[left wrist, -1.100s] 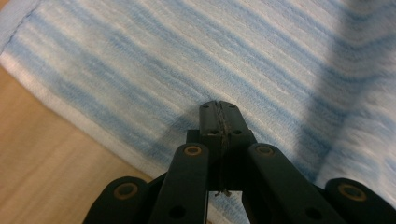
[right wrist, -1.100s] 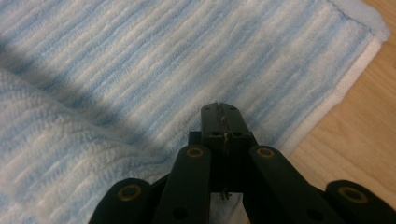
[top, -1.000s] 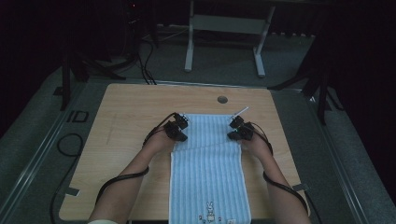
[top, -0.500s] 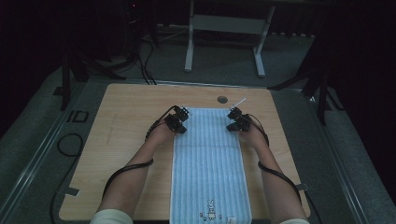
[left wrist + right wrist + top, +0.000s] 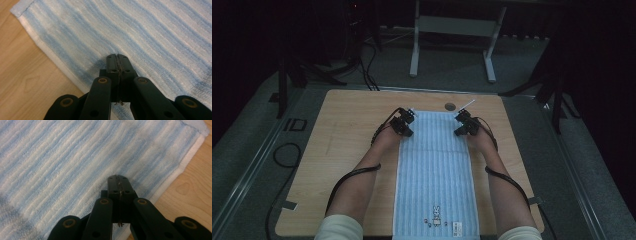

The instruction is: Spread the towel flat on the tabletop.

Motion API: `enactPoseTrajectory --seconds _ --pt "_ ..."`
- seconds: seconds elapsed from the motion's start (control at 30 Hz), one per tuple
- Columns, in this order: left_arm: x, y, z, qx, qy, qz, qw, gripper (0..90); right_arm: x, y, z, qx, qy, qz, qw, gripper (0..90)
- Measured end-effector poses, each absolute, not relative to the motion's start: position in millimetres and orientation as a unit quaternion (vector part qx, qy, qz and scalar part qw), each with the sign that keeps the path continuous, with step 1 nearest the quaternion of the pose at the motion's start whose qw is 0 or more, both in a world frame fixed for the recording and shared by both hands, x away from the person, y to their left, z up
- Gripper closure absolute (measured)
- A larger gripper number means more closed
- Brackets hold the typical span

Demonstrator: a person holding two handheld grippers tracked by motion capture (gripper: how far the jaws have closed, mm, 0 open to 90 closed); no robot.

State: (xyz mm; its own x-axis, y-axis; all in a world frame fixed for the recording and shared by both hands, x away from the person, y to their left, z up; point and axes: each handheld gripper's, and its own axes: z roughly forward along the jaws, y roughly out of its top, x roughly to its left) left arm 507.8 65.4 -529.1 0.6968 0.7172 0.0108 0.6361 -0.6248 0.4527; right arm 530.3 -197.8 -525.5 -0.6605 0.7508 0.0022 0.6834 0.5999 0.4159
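Observation:
A blue-and-white striped towel [image 5: 434, 170] lies flat lengthwise on the wooden table [image 5: 347, 115], its near end carrying a small printed figure and label. My left gripper [image 5: 407, 127] rests at the towel's far left edge. In the left gripper view its jaws [image 5: 117, 57] are pressed together over the striped cloth [image 5: 150, 30], nothing between them. My right gripper [image 5: 460, 127] sits at the far right edge. Its jaws [image 5: 118, 178] are likewise shut over the cloth [image 5: 62, 157], close to the hem.
A small round hole [image 5: 450, 106] is in the tabletop just beyond the towel's far end. Bare wood lies left and right of the towel. A white metal stand [image 5: 452, 25] and cables [image 5: 367, 60] are on the floor behind the table.
Both hands have slid away from the person along the towel's two long edges toward its far end. The jaws stayed shut.

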Motion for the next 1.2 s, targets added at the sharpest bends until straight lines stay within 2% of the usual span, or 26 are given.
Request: enactPoseTrajectory --seconds 0.27,0.4,0.47,0.6,0.7,0.73,0.77,0.83,1.0,1.2 --pt "501.1 63.3 -523.6 0.900 0.370 0.098 0.209 86.2 529.3 -194.5 -521.1 0.393 0.897 0.183 0.091 88.7" --pt "487.6 75.7 -507.9 0.895 0.367 0.089 0.237 84.1 514.9 -200.4 -508.0 0.384 0.895 0.207 0.098 83.7" --pt "478.6 81.6 -500.6 0.894 0.362 0.088 0.248 84.0 506.9 -206.9 -501.2 0.386 0.891 0.221 0.092 79.4" --pt "458.7 91.2 -497.3 0.890 0.357 0.078 0.272 78.1 492.2 -220.0 -491.7 0.388 0.888 0.230 0.094 68.4" --pt "446.5 94.6 -502.0 0.889 0.356 0.080 0.277 75.8 484.2 -226.8 -490.0 0.386 0.889 0.218 0.112 67.2" --pt "444.2 95.6 -504.1 0.889 0.357 0.080 0.274 71.2 483.2 -228.9 -490.5 0.386 0.890 0.216 0.112 65.9" --pt "442.5 97.3 -506.8 0.887 0.362 0.087 0.272 70.5 483.2 -230.9 -491.5 0.389 0.890 0.212 0.111 65.2" --pt "444.5 101.7 -510.8 0.884 0.375 0.091 0.262 65.7 485.5 -235.8 -494.2 0.404 0.884 0.210 0.109 63.2" --pt "455.3 114.3 -518.5 0.867 0.418 0.090 0.255 64.8 493.3 -242.0 -505.2 0.428 0.876 0.202 0.097 57.1" --pt "461.6 113.3 -527.1 0.867 0.423 0.087 0.247 60.2 497.6 -239.6 -516.0 0.436 0.875 0.192 0.085 57.1"
